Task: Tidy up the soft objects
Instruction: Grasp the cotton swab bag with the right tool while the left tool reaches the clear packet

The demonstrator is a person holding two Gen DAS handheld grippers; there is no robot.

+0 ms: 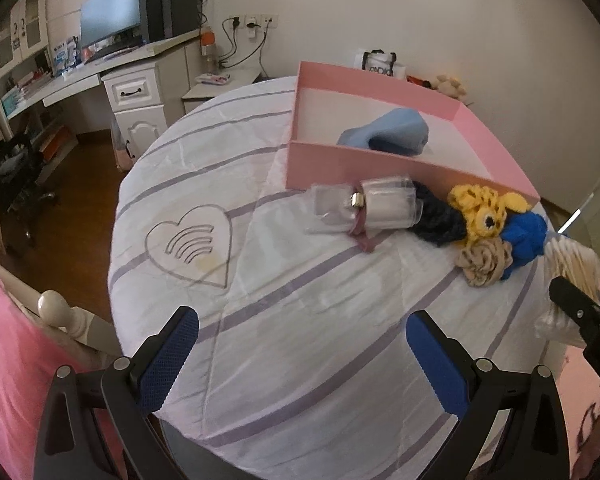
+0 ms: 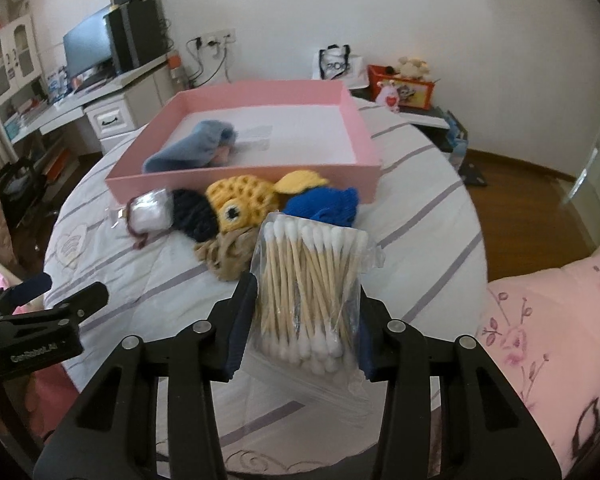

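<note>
My right gripper [image 2: 306,286] is shut on a clear bag of cotton swabs [image 2: 308,280], held just above the striped bedsheet [image 2: 420,220]. Beyond it lies a pile of soft items: a yellow crochet piece [image 2: 240,200], a navy knit [image 2: 194,212], a blue knit [image 2: 324,204], a beige knit [image 2: 224,252] and a sheer pouch [image 2: 152,208]. Behind the pile stands the pink box [image 2: 362,132], with a light blue cloth [image 2: 192,148] inside. My left gripper [image 1: 302,318] hangs open over bare sheet, short of the pouch [image 1: 388,204]. At the right edge of its view are the swab bag [image 1: 576,260] and a finger of the right gripper [image 1: 572,308].
A white bedpost [image 1: 54,306] and a pink cover [image 1: 4,360] sit at the bed's left corner. A pink floral quilt [image 2: 540,320] lies on the right. A desk with a monitor [image 1: 112,16] stands across the wooden floor [image 1: 80,184].
</note>
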